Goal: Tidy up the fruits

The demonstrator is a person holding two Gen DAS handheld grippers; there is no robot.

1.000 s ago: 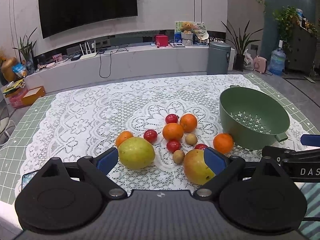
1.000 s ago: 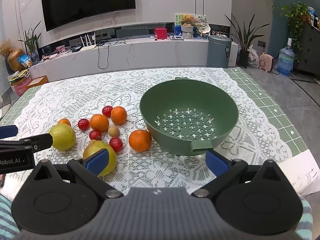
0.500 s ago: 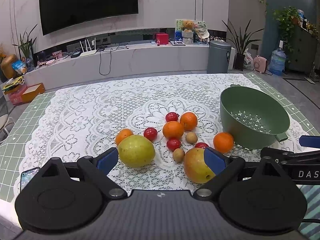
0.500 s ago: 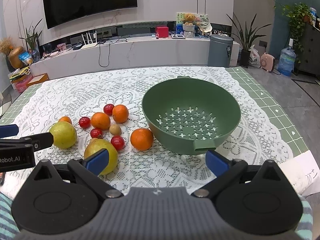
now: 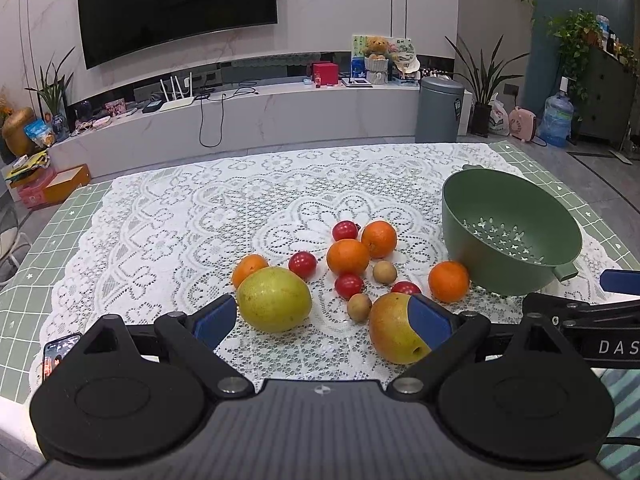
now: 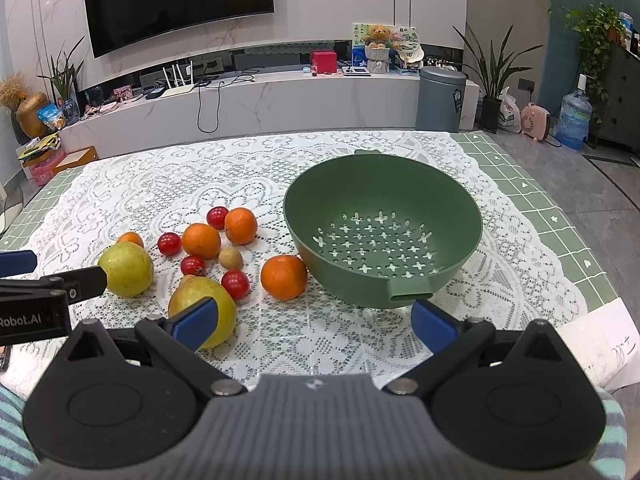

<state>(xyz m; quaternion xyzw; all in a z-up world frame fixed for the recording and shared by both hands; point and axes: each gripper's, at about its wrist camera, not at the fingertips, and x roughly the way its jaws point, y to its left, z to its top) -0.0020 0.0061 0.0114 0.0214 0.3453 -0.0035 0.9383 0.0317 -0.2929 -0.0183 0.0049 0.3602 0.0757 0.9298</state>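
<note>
Since a second ago your right gripper [image 6: 314, 326] has crept toward the empty green colander [image 6: 382, 232]; your left gripper [image 5: 322, 318] barely shifted. Both jaws stay spread, holding nothing, and the fruits lie unmoved on the lace tablecloth [image 5: 200, 216]

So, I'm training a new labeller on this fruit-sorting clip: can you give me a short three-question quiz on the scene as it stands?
1. True or false: the green colander already holds fruit.
2. How many small red fruits lie on the lace cloth? A) two B) four C) six
3. Fill in: both the left gripper and the right gripper have their jaws ____.

Key
1. False: its perforated bottom is bare.
2. B: four, among them one beside the green pear.
3. Open: each holds nothing between its blue pads; the fruit lies on the cloth beyond them.
</note>
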